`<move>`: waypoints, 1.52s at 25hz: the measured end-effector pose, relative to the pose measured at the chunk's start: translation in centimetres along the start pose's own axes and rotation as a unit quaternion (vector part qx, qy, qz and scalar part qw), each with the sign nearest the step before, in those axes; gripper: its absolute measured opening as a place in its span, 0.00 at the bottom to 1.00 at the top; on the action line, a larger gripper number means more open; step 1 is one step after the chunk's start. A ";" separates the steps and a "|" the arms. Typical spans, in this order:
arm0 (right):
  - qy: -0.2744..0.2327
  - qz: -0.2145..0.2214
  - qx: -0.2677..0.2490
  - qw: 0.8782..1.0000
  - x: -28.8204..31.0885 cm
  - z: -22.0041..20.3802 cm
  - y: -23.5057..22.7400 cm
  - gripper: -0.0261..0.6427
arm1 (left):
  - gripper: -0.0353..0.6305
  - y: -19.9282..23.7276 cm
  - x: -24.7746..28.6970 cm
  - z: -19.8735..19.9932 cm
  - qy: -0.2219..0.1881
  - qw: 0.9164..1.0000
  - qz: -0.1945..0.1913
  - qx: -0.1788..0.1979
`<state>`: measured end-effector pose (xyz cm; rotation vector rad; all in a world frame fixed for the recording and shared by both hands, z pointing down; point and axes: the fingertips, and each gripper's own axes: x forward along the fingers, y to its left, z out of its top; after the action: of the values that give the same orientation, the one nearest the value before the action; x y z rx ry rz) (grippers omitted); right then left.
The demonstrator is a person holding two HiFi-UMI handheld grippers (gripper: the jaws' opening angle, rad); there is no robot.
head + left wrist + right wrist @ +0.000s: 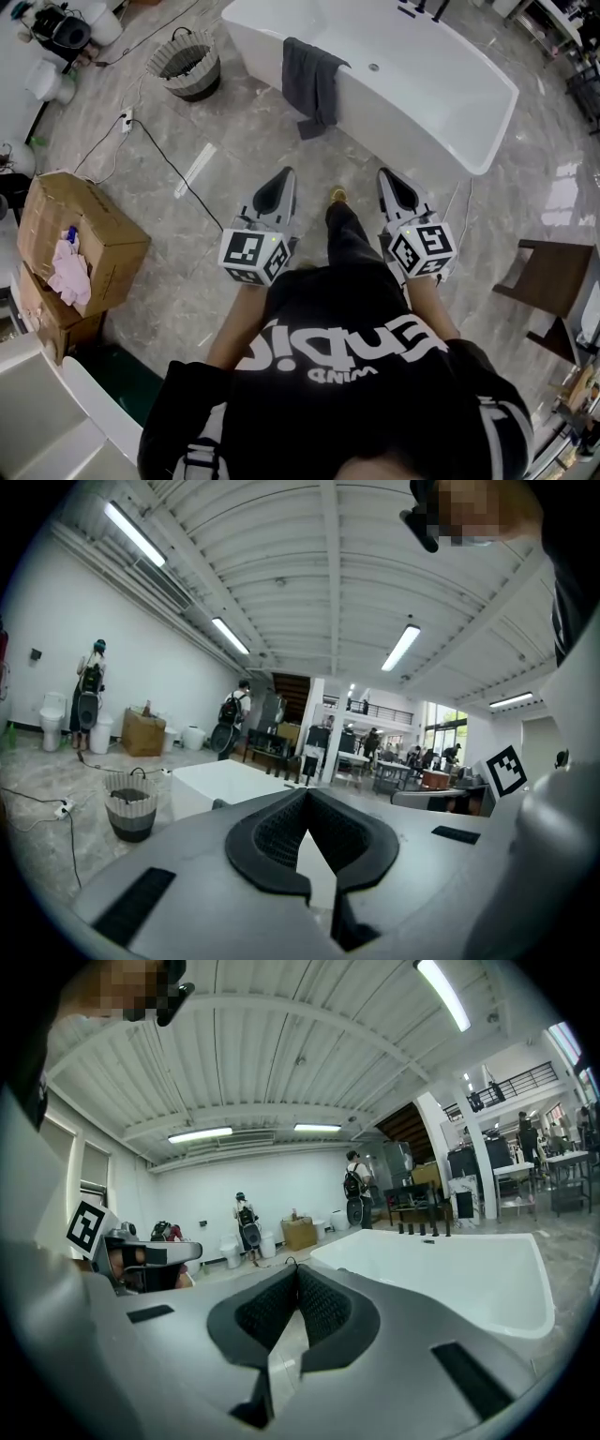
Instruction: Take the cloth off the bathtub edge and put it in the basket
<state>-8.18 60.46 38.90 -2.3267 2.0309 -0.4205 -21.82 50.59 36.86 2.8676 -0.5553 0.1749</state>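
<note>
Still draped over the bathtub (469,112) edge, well apart from the basket (185,64), the cloth (311,82) awaits the left gripper (284,174) and right gripper (386,175), both closed on nothing.

We wear a black T-shirt (347,394) with big white lettering, dark trousers (349,236) and a yellowish shoe (338,195). Our left gripper (284,176) and right gripper (386,178) are pale grey shells with black ribbed pads (277,836). Each carries a white cube (253,255) of black square markers.
</note>
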 end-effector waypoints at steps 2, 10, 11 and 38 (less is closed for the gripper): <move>-0.001 0.004 -0.001 1.000 2.1 0.6 -0.7 0.06 | 0.07 1.2 1.7 0.5 0.001 1.000 0.002 0.001; -0.004 0.022 0.002 1.000 10.3 4.8 -5.4 0.06 | 0.07 5.3 9.7 4.0 0.004 1.000 0.017 0.006; -0.004 0.026 0.002 1.000 11.2 5.3 -6.0 0.06 | 0.07 5.6 10.7 4.6 0.002 1.000 0.020 0.007; 0.012 0.096 -0.010 0.995 29.7 10.9 -19.0 0.06 | 0.07 12.9 31.5 10.4 -0.020 0.998 0.066 0.012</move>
<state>16.02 32.63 37.58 -2.1192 2.2515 -0.4225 3.08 25.31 34.14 2.8628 -0.7573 0.1467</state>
